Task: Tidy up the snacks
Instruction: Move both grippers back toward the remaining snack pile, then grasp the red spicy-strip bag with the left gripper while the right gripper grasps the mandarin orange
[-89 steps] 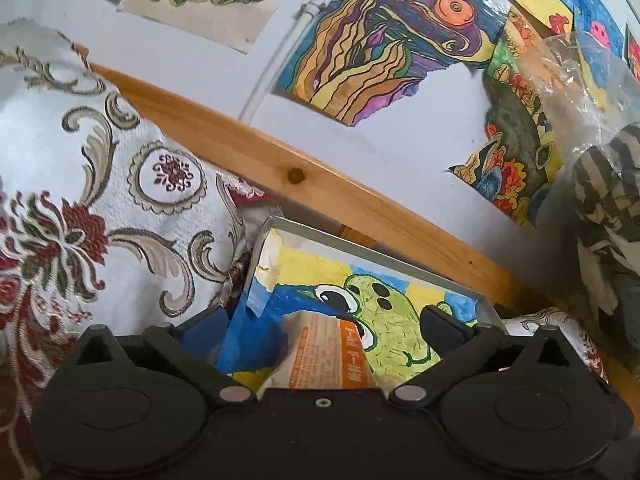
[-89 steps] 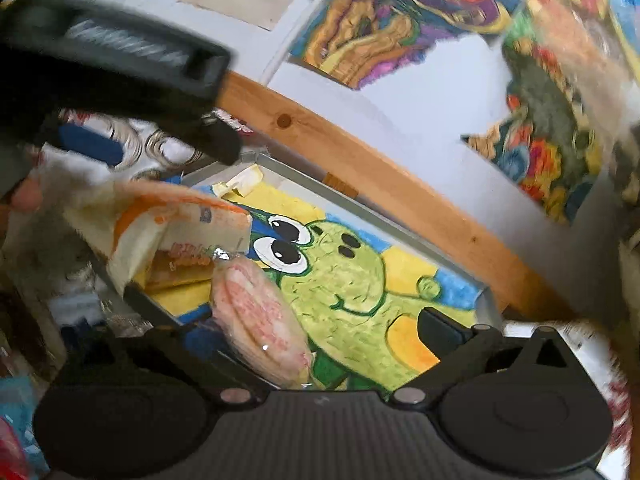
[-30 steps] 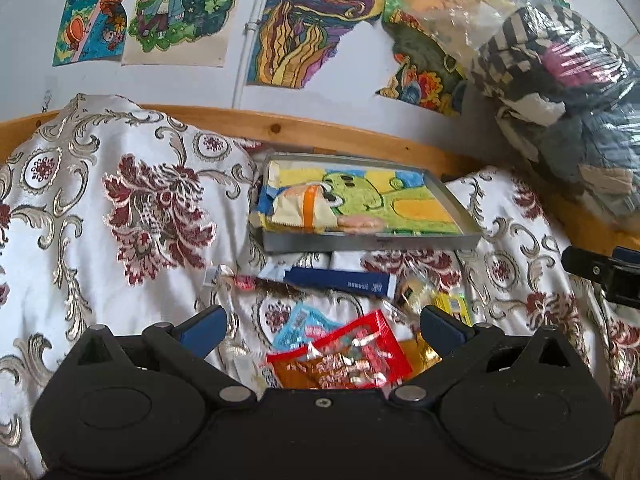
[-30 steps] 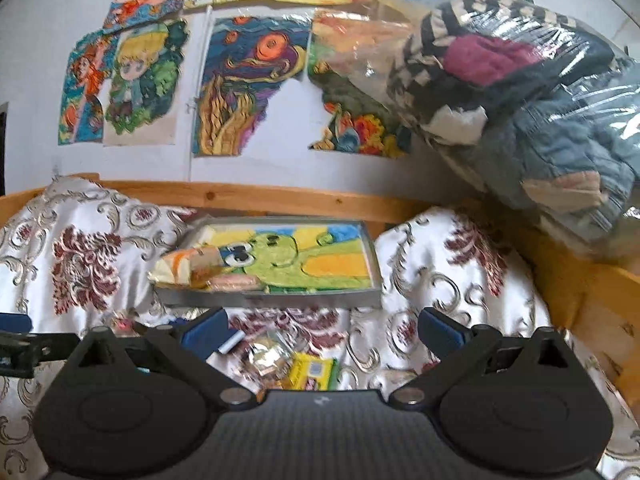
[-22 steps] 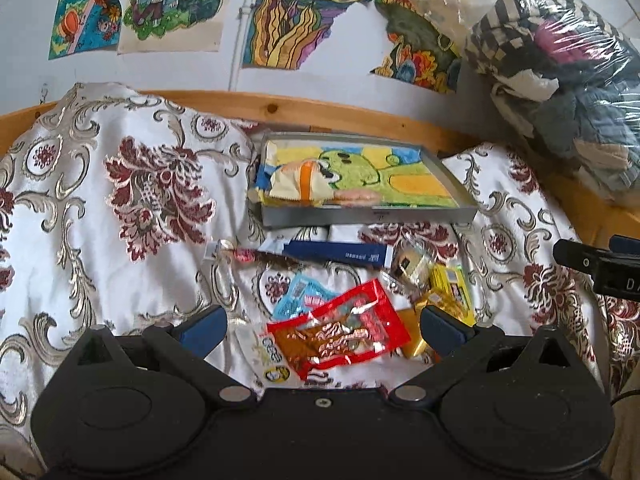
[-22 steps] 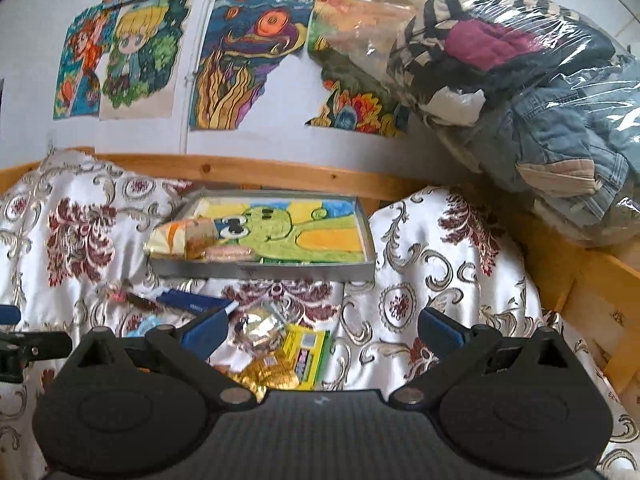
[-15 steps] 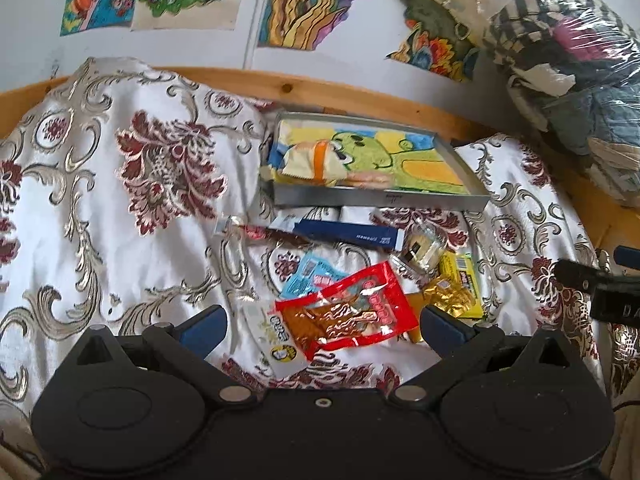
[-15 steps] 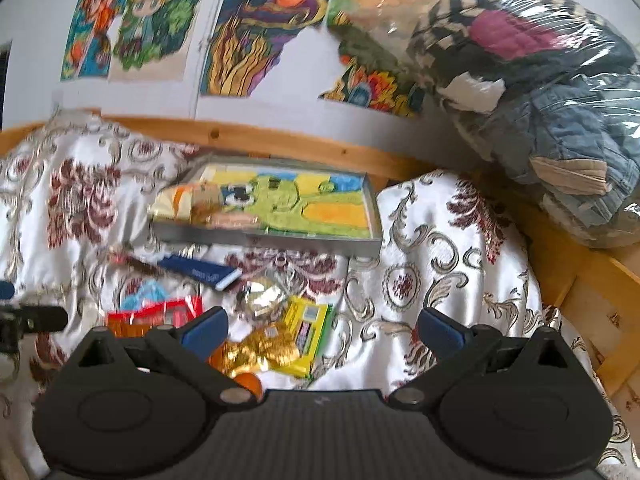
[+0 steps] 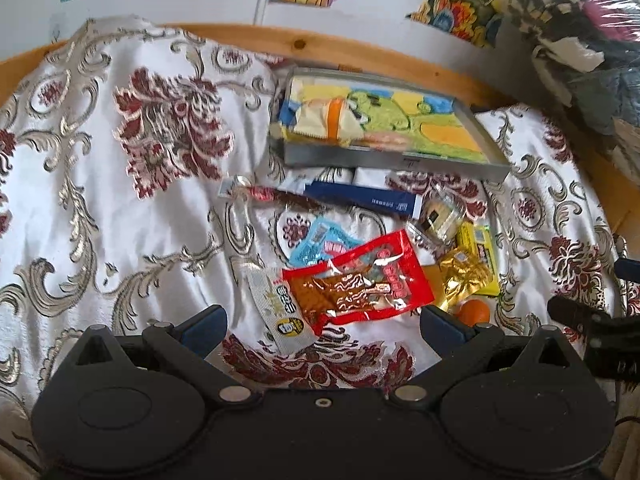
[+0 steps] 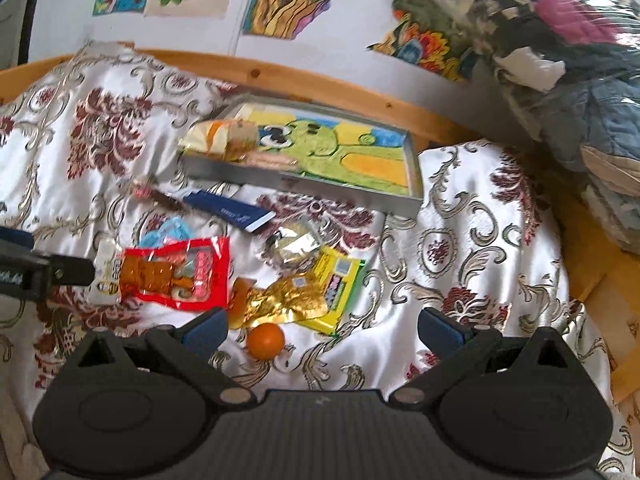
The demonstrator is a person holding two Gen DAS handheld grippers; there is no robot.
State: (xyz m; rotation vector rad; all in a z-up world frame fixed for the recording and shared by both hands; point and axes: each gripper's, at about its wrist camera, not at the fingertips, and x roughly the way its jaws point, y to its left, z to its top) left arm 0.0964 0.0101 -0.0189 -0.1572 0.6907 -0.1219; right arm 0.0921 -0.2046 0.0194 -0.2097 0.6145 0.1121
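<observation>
Black and blue-padded, the left gripper sits at the bottom of its frame with its fingers spread wide, empty, touching nothing, above the red snack packet on the patterned bedspread. The right gripper is just as wide apart and also empty, with a small orange ball lying on the cloth between its fingers.

The loose snacks lie in a heap at mid-frame: the red packet with its long axis running left to right, tilted slightly up at the right; a white sachet tucked under its left end; a light blue packet above it; a gold foil wrapper touching a yellow packet to the right. A dark blue box stretches left to right, just below the grey tray. The tray sits upper centre, against the wooden bed rail, with a cream and orange packet in its left end.
</observation>
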